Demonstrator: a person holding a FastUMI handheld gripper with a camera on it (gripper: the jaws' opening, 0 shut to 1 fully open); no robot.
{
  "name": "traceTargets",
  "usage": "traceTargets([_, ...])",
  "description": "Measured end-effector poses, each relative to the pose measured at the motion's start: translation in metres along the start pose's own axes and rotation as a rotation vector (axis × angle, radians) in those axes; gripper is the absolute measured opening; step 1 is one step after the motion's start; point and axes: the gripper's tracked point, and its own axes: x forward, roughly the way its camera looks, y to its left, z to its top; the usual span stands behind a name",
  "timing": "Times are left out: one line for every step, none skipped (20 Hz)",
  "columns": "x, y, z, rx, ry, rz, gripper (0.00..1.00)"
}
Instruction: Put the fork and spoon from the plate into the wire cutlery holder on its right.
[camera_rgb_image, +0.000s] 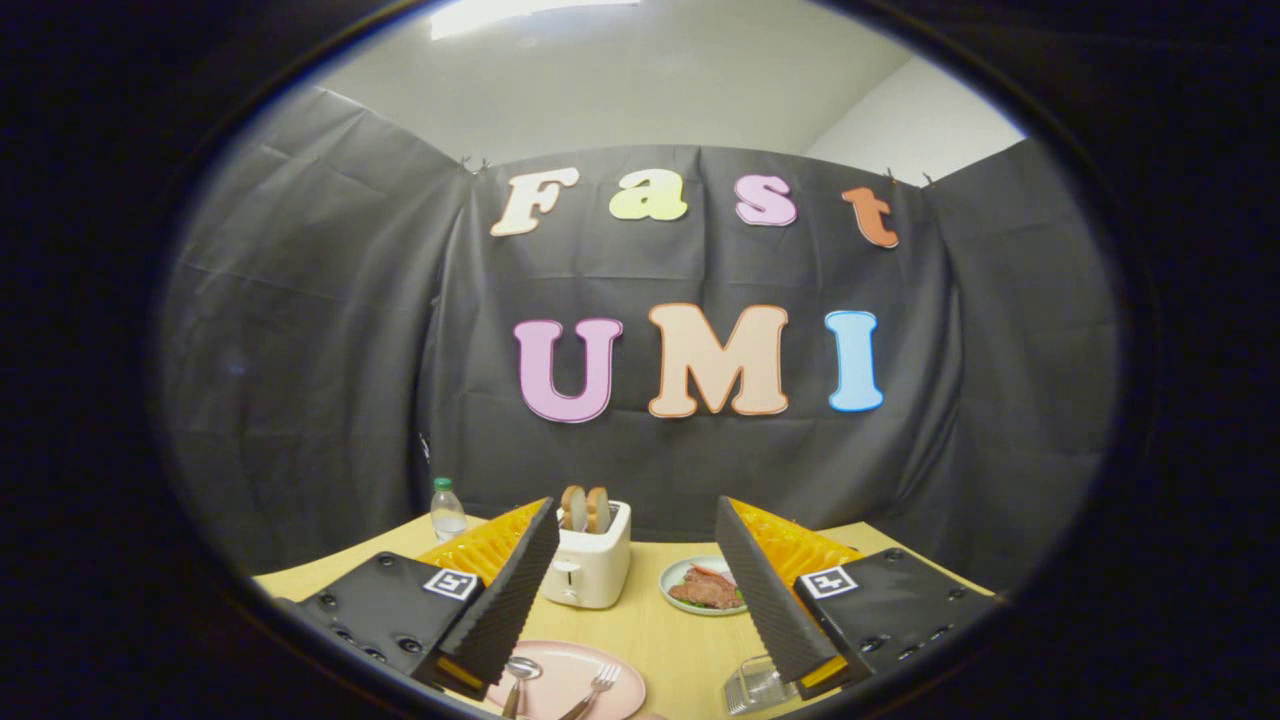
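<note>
A pink plate (556, 668) lies on the wooden table just below and between my fingers. On it rest a metal spoon (519, 672) at the left and a metal fork (597, 686) at the right, handles toward me. The wire cutlery holder (756, 685) stands to the plate's right, partly hidden behind my right finger. My gripper (637, 580) is open and held high above the table, nothing between its fingers.
Beyond the fingers stands a white toaster (590, 565) with two slices of bread in it. Right of it is a small plate of food (702, 587). A plastic bottle (447, 511) stands at the far left of the table, near the booth wall.
</note>
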Motion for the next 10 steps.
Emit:
traceTargets([0.001,0.001,0.0,0.002,0.0,0.002,1.0])
traceTargets([0.003,0.001,-0.001,0.003,0.001,0.003,1.0])
traceTargets([0.004,0.001,-0.002,0.003,0.002,0.003,1.0])
traceTargets([0.004,0.002,-0.004,0.004,0.006,0.005,1.0])
traceTargets([0.005,0.003,-0.005,0.006,0.012,0.007,1.0])
traceTargets([0.006,0.004,-0.009,0.006,0.019,0.01,1.0])
traceTargets([0.007,0.006,-0.014,0.006,0.029,0.017,1.0])
traceTargets([0.008,0.009,-0.018,0.007,0.038,0.028,1.0])
traceTargets([0.009,0.012,-0.024,0.009,0.05,0.041,1.0])
traceTargets([0.009,0.014,-0.031,0.007,0.064,0.049,1.0])
